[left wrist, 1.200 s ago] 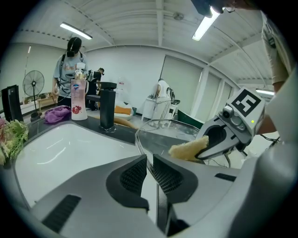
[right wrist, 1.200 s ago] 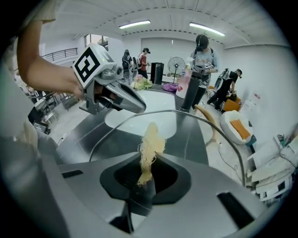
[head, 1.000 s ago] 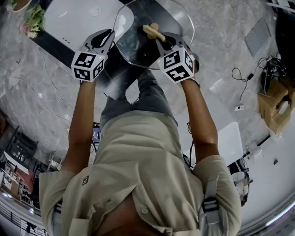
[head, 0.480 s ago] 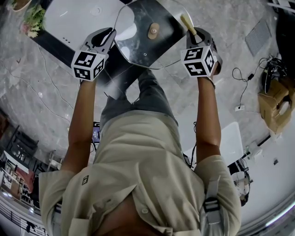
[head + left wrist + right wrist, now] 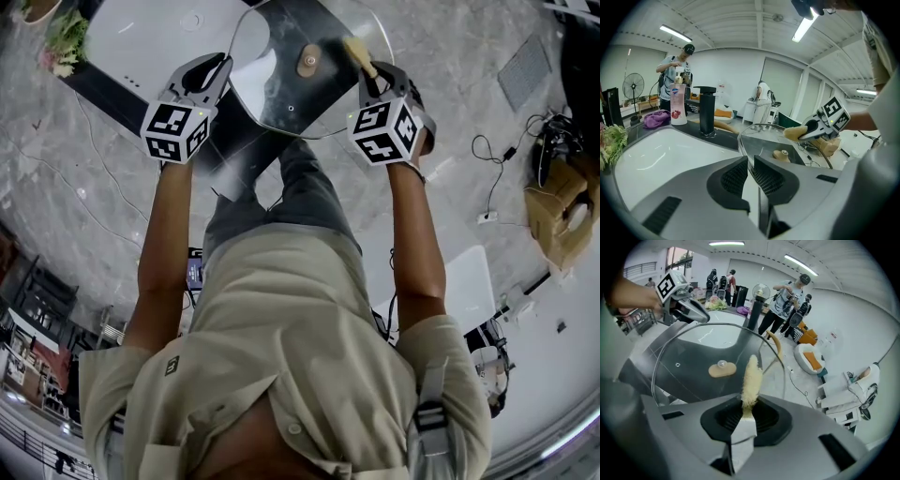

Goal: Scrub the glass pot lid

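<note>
The glass pot lid is held up over the sink's front edge, its tan knob facing me. My left gripper is shut on the lid's left rim; in the left gripper view the jaws pinch the thin glass edge, and the lid stretches away to the right. My right gripper is shut on a tan sponge that rests against the lid near its right rim. In the right gripper view the sponge stands upright between the jaws, just right of the knob.
A white sink lies beyond the lid, with a black faucet, a soap bottle and a purple cloth behind it. A plant sits at far left. Cables and a bag lie on the floor. Several people stand in the background.
My right gripper swept the sponge from beside the knob out to the lid's right rim, then came back slightly inward. The left gripper kept its hold with little movement.
</note>
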Motion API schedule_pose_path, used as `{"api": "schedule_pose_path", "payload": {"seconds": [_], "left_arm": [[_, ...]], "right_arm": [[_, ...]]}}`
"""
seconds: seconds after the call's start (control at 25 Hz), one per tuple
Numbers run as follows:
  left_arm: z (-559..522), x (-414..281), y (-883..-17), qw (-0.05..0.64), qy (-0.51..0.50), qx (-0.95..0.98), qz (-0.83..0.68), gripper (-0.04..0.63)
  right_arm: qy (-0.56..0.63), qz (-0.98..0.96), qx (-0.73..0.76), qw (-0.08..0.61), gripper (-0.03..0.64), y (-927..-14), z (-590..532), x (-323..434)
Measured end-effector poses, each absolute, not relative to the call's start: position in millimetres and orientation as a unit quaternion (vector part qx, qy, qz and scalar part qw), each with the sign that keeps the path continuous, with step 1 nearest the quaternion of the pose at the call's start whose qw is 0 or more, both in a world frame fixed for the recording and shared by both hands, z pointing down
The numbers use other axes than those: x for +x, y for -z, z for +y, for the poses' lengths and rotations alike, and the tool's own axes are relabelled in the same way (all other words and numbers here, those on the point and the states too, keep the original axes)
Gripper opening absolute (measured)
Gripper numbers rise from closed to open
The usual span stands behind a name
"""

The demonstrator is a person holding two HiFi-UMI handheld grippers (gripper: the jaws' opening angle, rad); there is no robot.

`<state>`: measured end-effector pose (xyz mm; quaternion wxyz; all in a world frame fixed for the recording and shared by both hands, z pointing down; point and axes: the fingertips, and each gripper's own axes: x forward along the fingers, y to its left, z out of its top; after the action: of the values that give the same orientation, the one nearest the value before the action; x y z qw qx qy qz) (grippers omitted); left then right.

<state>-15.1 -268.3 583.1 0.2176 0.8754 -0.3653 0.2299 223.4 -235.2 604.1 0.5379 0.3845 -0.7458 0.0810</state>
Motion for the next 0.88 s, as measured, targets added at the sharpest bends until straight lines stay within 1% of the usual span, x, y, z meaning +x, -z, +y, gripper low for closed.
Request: {"api": "schedule_pose_path", "payload": {"seconds": [0.16, 0.32, 0.44, 0.56, 0.88], "left_arm": [[-271, -17, -583, 0.218, -0.226, 0.875, -0.368, 0.055], [-272, -17, -584, 0.216, -0.228, 0.874, -0.370, 0.055], [-273, -19, -586, 0.217, -0.231, 0.872, -0.372, 0.055], [-272, -19, -586, 0.218, -0.230, 0.872, -0.373, 0.055], [-271, -22, -590, 0.218, -0.233, 0.870, -0.375, 0.056]], "right_arm": [[-0.089, -0.785, 0.309, 0.530, 0.061, -614, -201, 160], [-0.086, -0.836, 0.205, 0.501, 0.061, -609, -159, 79], [-0.084, -0.859, 0.147, 0.482, 0.061, -599, -136, 37], [-0.081, -0.862, 0.134, 0.483, 0.060, -595, -128, 29], [-0.115, -0.846, 0.158, 0.497, 0.060, -603, -133, 63]]}}
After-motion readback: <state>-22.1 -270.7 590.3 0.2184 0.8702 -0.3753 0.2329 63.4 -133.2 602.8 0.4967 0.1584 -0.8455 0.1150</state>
